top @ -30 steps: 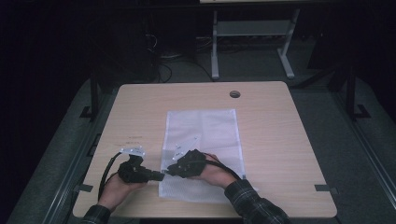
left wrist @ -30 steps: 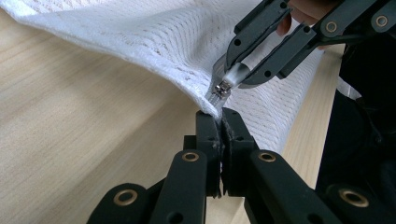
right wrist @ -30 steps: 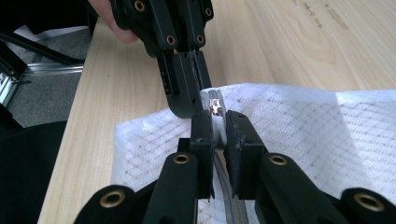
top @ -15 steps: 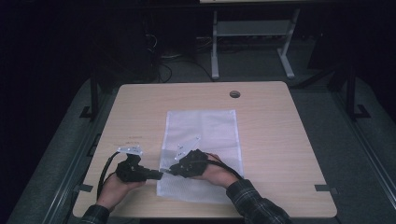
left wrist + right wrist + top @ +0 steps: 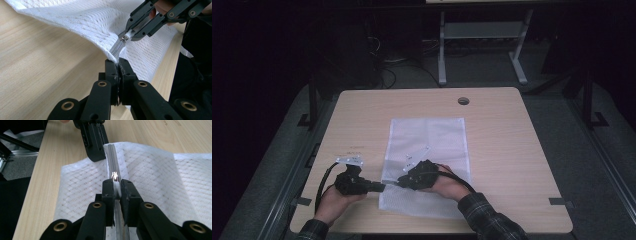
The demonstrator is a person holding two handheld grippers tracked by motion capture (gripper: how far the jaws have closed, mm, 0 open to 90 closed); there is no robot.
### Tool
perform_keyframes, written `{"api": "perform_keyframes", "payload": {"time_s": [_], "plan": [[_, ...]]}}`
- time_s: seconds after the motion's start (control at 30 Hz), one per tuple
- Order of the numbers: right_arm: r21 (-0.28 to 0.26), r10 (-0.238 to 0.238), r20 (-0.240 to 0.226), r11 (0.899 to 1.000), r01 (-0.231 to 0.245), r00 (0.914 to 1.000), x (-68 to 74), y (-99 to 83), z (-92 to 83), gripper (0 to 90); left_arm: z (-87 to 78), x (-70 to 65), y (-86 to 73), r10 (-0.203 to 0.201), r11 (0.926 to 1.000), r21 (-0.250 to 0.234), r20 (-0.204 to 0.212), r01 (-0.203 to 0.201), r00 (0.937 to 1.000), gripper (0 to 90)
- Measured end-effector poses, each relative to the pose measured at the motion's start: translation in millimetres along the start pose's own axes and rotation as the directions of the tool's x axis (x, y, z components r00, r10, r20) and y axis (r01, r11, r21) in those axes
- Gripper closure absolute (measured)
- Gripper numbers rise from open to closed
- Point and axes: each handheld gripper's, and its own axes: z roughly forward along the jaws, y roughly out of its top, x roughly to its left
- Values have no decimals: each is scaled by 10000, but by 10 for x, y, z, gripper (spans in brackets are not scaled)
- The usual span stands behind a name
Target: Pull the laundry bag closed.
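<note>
A white mesh bag lies flat on the wooden table, with its near-left part lifted off the wood. My left gripper is shut on the bag's edge at the end of the zipper; in the left gripper view its jaws pinch the folded mesh. My right gripper faces it from the right, tips almost meeting. It is shut on the zipper pull, and its jaws straddle the zipper line. The left gripper holds the mesh just beyond.
A round cable hole sits near the table's far edge. A small white plate lies on the table by the left hand. Small pale strips show on the bag. Both hands work close to the front edge; metal stand legs rise behind the table.
</note>
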Motion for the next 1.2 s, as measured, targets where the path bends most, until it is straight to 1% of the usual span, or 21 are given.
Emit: {"api": "perform_keyframes", "payload": {"time_s": [0.3,0.6,0.63,0.73,0.83,1.2], "plan": [[16,55,56,10000,-55,10000,-9,-51,-52,812,-8,0,-5,-66,10000,-15,-42,66,10000,875],[-7,41,83,10000,-41,10000,-16,-103,-91,812,-14,6,-11,-12,10000,61,-84,13,10000,875],[30,96,87,9999,-97,9999,-12,-108,-96,813,-17,9,-12,-8,10000,66,-86,8,10000,875],[38,78,134,10000,-79,9999,-19,-128,-113,813,-22,12,-15,-82,10000,29,-67,83,9999,875],[21,111,110,9999,-112,9999,-23,-142,-133,812,-20,11,-13,-33,10000,62,-80,34,10000,876],[120,127,176,9998,-129,9998,-27,-202,-213,812,-28,10,-17,-133,9999,20,-75,133,9999,875]]}}
